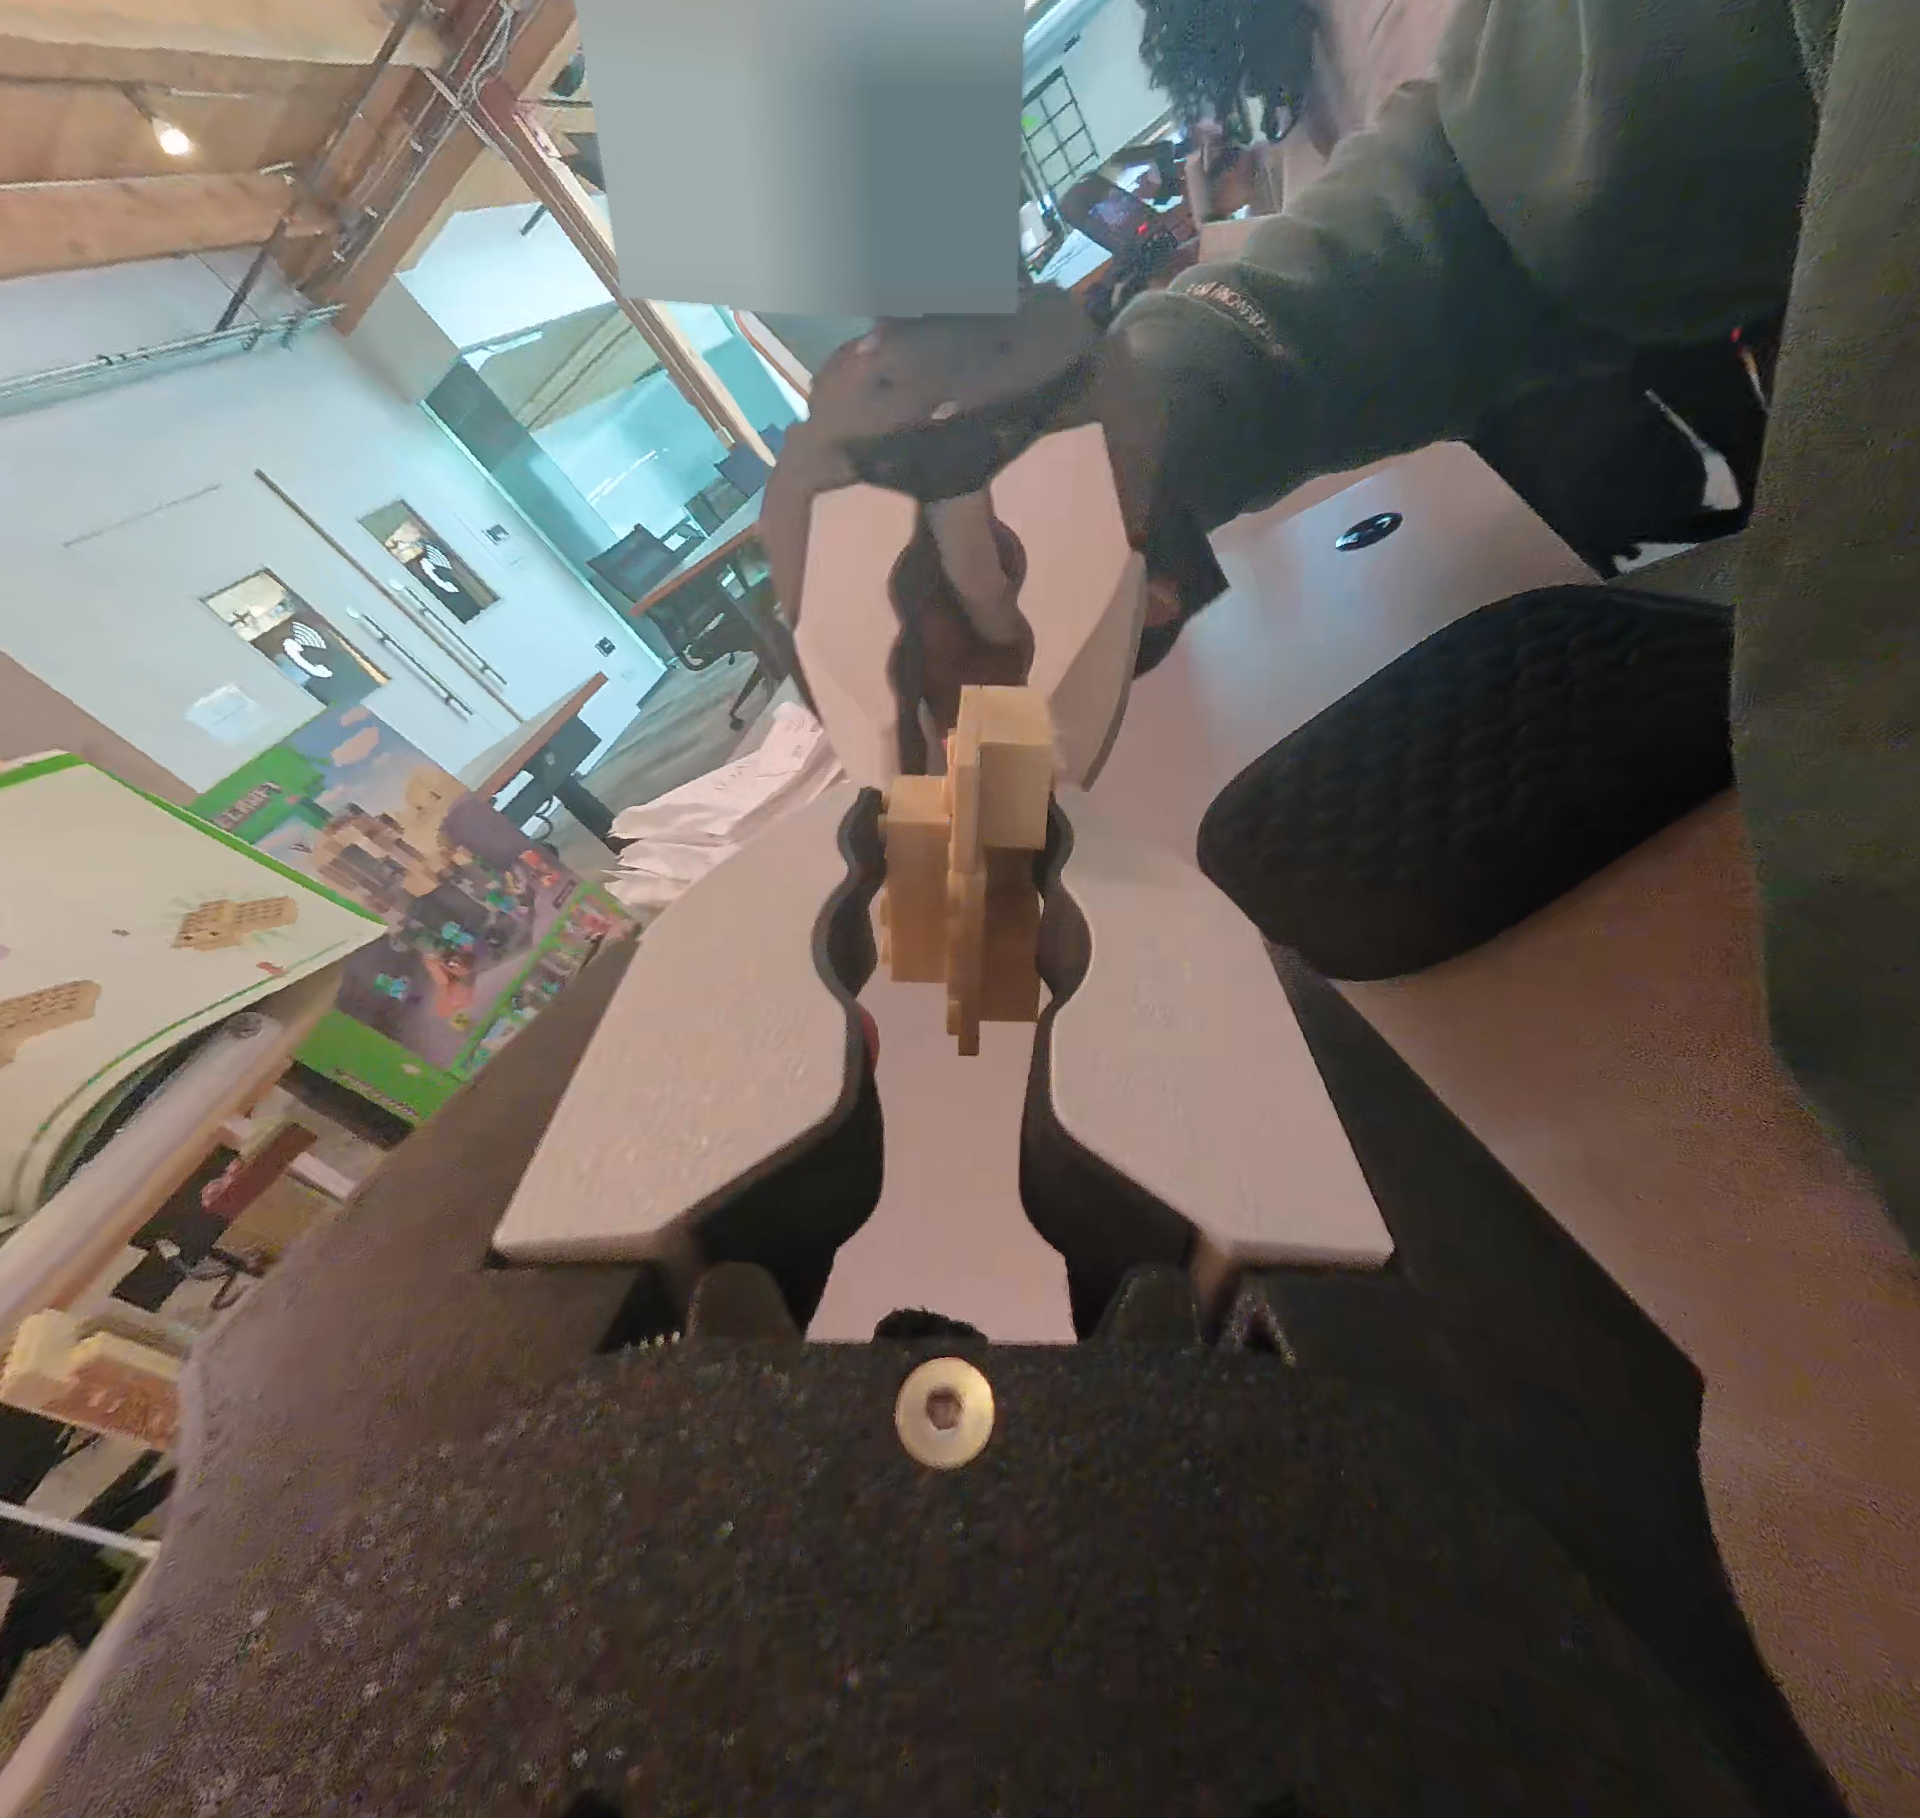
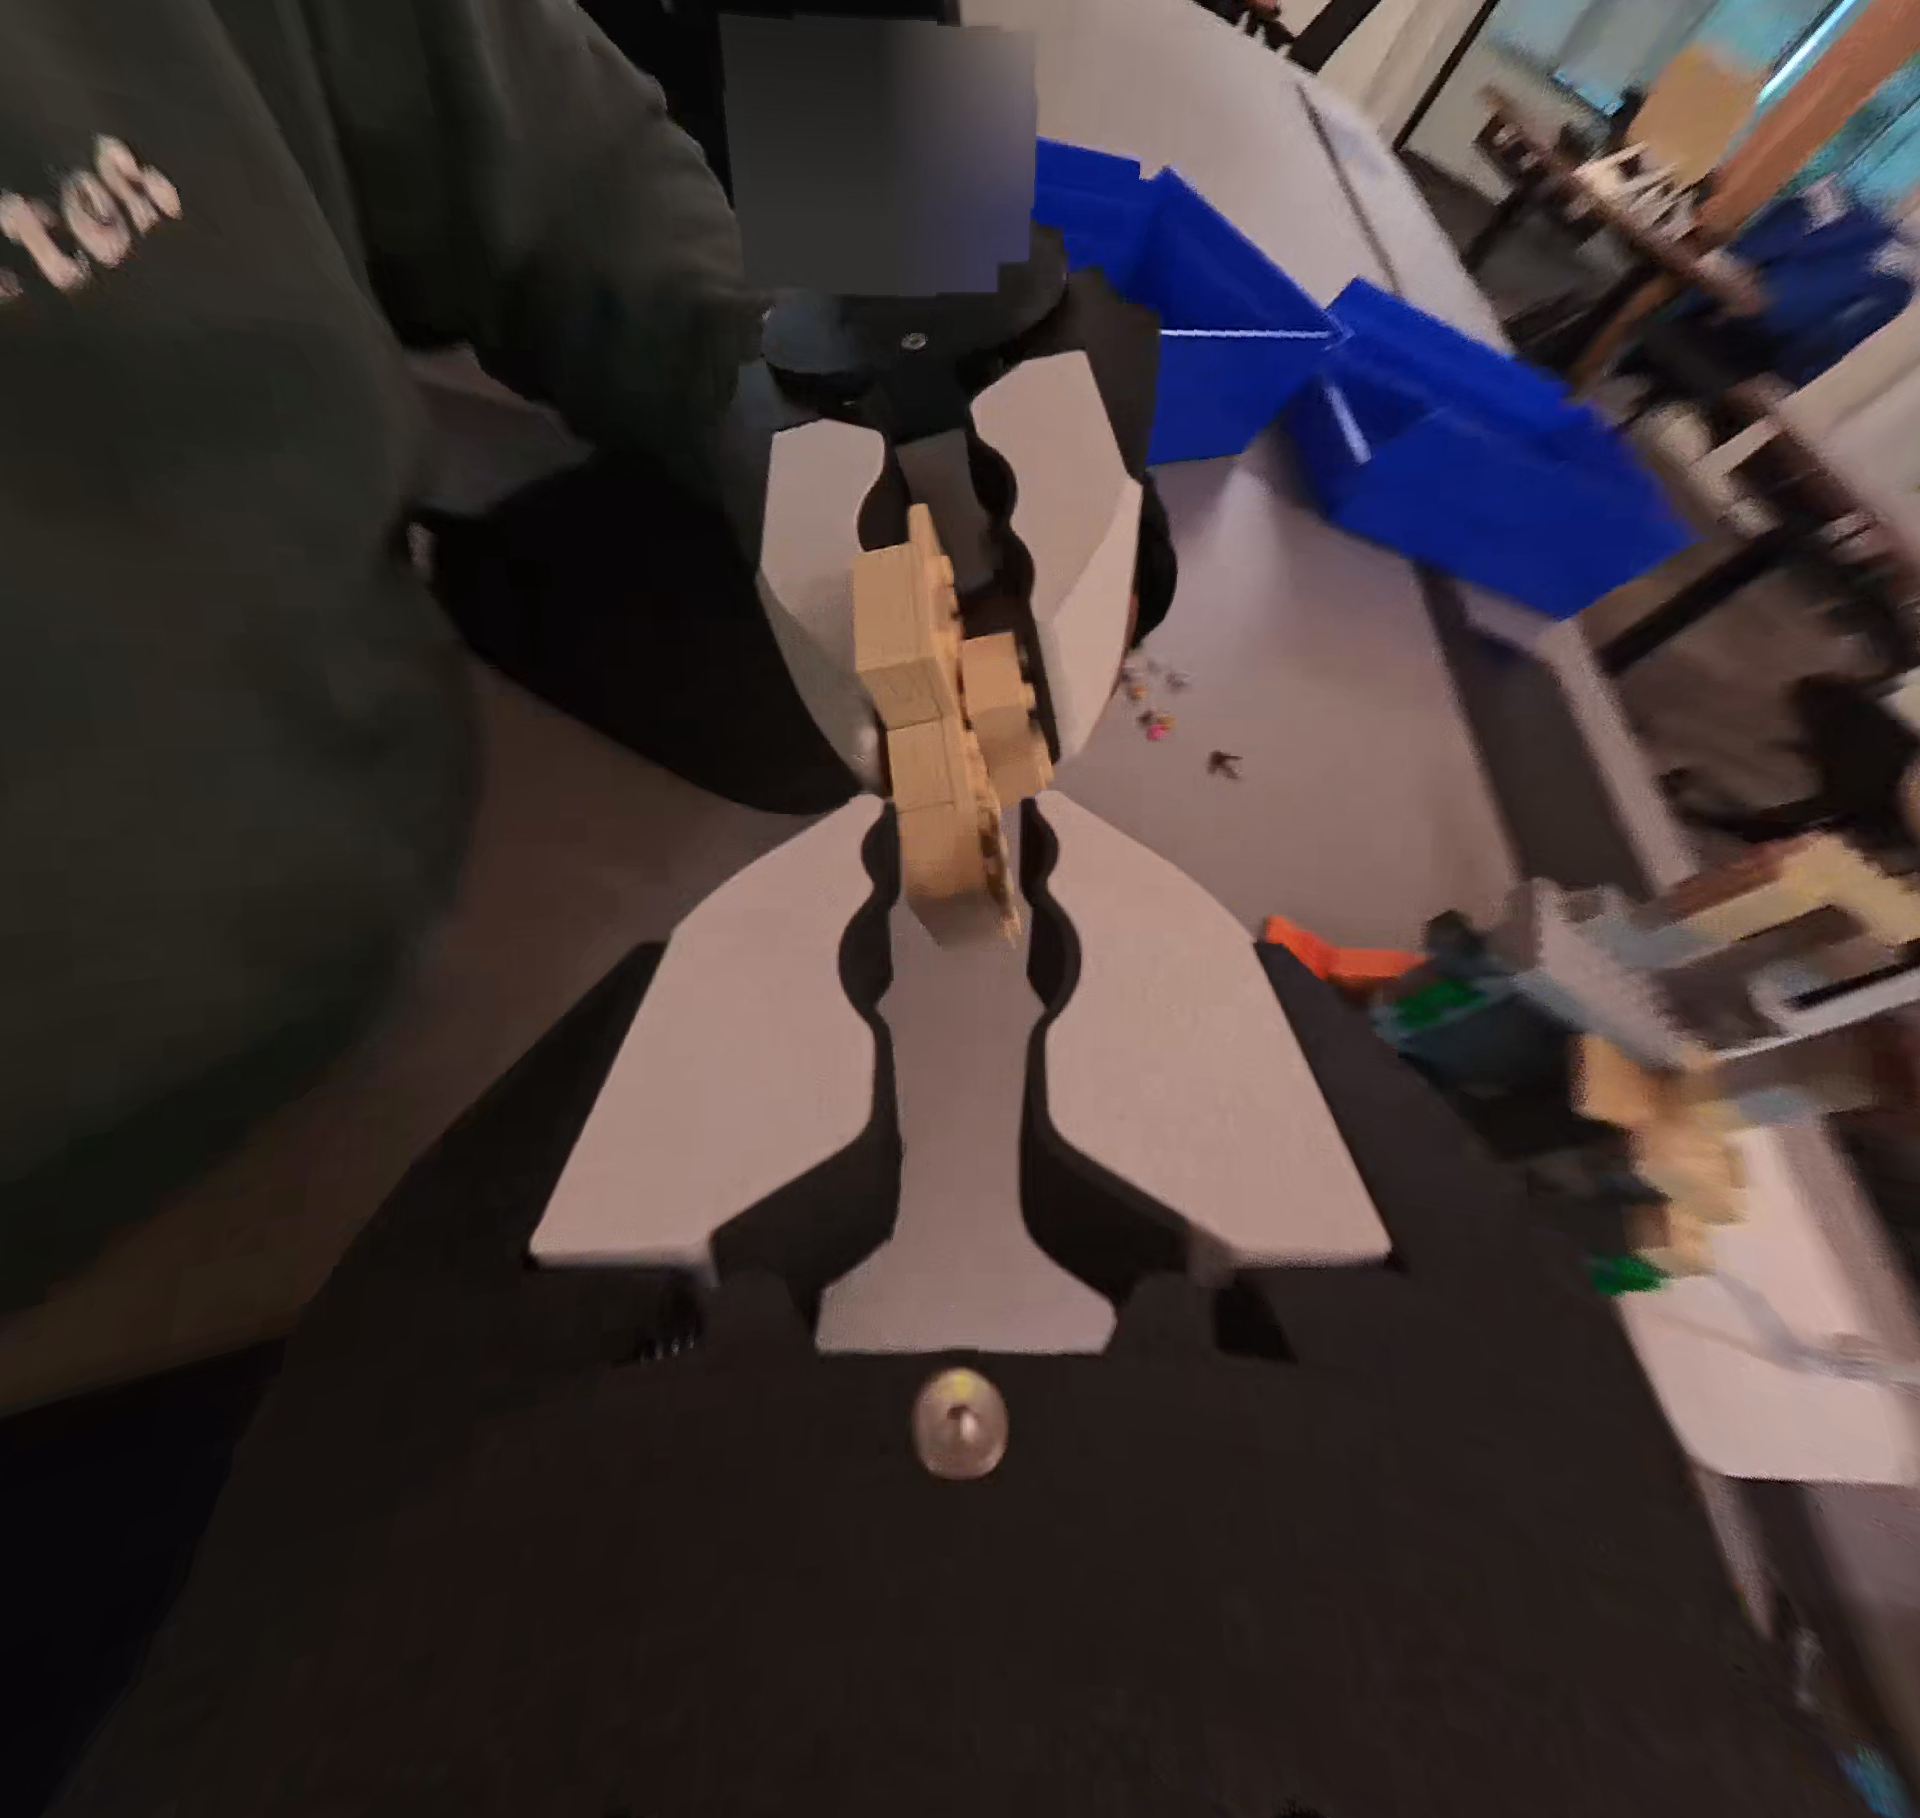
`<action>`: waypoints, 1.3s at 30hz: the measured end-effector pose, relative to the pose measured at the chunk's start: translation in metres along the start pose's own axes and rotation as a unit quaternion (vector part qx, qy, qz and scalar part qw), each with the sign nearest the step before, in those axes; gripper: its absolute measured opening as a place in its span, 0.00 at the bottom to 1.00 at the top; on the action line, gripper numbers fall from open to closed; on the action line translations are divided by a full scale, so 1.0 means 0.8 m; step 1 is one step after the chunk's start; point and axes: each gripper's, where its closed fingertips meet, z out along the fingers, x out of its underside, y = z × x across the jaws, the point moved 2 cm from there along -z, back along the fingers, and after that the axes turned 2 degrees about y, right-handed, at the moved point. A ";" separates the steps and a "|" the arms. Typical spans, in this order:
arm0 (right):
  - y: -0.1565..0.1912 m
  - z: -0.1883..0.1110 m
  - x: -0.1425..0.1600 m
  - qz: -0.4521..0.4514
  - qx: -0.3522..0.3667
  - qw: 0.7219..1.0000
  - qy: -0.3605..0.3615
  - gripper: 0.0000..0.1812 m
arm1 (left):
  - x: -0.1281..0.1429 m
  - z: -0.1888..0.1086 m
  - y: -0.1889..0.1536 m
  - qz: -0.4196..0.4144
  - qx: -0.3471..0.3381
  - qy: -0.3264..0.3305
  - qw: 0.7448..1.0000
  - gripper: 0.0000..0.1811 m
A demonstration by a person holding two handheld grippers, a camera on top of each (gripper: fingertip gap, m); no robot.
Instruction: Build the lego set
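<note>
Tan lego piece [image 1: 961, 875] between 2 grippers, blue bins [image 2: 1382, 418] behind.

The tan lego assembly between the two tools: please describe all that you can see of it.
The tan lego assembly is a small cluster of tan plastic bricks stacked in uneven steps, with studs visible along one side in the right wrist view. It is held in the air above the desk, between both tools that face each other: the left tool grips one end and the right tool the other.
</note>
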 end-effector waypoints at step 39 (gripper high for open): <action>0.027 -0.004 -0.016 -0.072 0.064 0.995 -0.007 0.09 | -0.013 -0.006 -0.015 -0.010 0.060 0.022 0.998 0.15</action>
